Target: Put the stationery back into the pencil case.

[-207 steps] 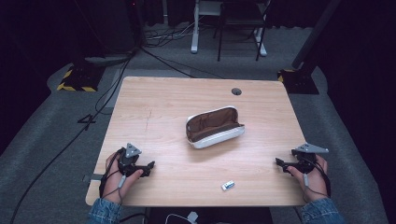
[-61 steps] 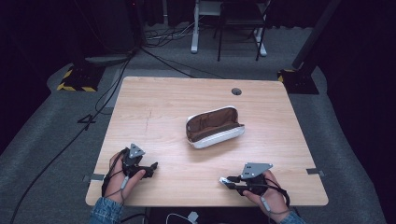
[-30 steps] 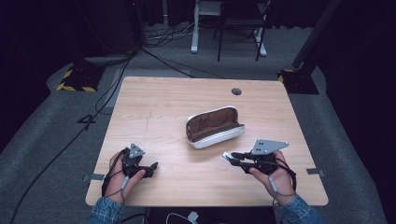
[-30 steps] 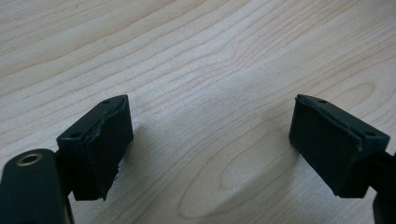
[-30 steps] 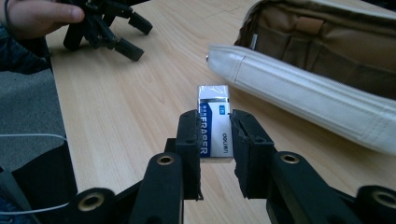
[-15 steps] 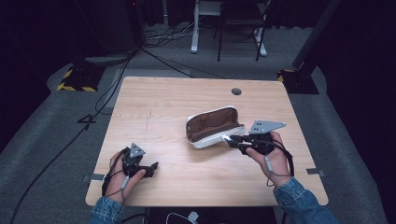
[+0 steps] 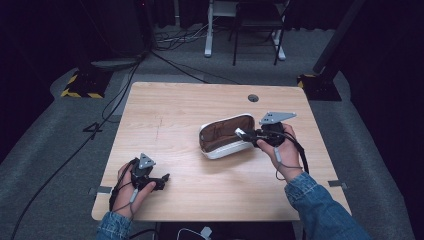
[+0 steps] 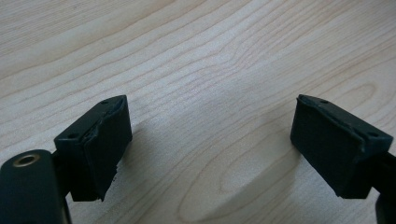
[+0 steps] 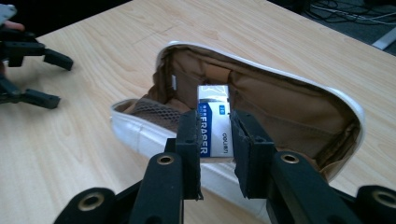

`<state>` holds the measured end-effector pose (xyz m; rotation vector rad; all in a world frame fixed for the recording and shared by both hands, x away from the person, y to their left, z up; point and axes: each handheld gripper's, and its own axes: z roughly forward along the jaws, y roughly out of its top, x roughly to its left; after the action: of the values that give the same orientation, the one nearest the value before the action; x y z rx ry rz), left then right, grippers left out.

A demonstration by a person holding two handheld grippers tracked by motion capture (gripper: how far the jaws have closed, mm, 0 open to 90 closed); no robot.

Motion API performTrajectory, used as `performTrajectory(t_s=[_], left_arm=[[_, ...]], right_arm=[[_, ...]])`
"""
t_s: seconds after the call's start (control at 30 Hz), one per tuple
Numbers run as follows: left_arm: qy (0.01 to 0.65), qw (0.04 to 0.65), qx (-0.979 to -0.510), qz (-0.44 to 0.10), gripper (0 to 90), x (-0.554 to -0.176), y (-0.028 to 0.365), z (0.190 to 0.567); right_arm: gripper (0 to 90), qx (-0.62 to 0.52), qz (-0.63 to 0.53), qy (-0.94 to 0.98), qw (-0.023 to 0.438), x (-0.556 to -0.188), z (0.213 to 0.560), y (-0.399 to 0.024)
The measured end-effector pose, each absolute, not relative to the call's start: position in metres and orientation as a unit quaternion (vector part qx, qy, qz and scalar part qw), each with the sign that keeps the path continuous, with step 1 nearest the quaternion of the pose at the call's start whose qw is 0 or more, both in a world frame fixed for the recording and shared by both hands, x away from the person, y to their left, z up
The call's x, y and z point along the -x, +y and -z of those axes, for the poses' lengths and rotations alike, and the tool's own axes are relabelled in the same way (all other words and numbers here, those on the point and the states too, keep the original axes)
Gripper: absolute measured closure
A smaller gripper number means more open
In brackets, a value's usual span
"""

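Over the open pencil case [image 9: 299, 107], right tongs [image 9: 215, 140] clenched on an eraser [image 9: 214, 123], long axis toward the case; left tongs [image 8: 210, 140] released.

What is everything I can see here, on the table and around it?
Table: one, light wood, centre of the high view.
Pencil case: one, white outside, brown lining, open, right of table centre.
Eraser: one, white with a blue band, held at the case's opening.
Chair: one, dark, beyond the table.
Cables: several, black, on the grey floor at left.
Left hand-held gripper: one, black, open, near front-left edge.
Right hand-held gripper: one, black, shut on the eraser.
Sleeve: blue denim, right forearm.
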<state>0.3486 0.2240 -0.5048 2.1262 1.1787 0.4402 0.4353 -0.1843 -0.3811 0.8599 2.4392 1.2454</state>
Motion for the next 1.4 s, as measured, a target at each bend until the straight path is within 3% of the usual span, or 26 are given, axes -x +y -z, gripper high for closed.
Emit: performTrajectory(t_s=[0.4,1.23,1.4], left_arm=[[0.451,0.330,-0.812,-0.168,13.0,-0.349,0.224,0.505],[0.451,0.328,-0.812,-0.171,12.8,-0.348,0.224,0.505],[0.451,0.329,-0.812,-0.171,12.8,-0.348,0.224,0.505]], right_arm=[[73.6,-0.305,-0.395,0.856,0.132,-0.468,0.391,-0.161],[73.2,-0.304,-0.331,0.885,0.117,-0.492,0.423,-0.131],[56.0,-0.310,-0.336,0.878,0.143,-0.493,0.424,-0.130]])
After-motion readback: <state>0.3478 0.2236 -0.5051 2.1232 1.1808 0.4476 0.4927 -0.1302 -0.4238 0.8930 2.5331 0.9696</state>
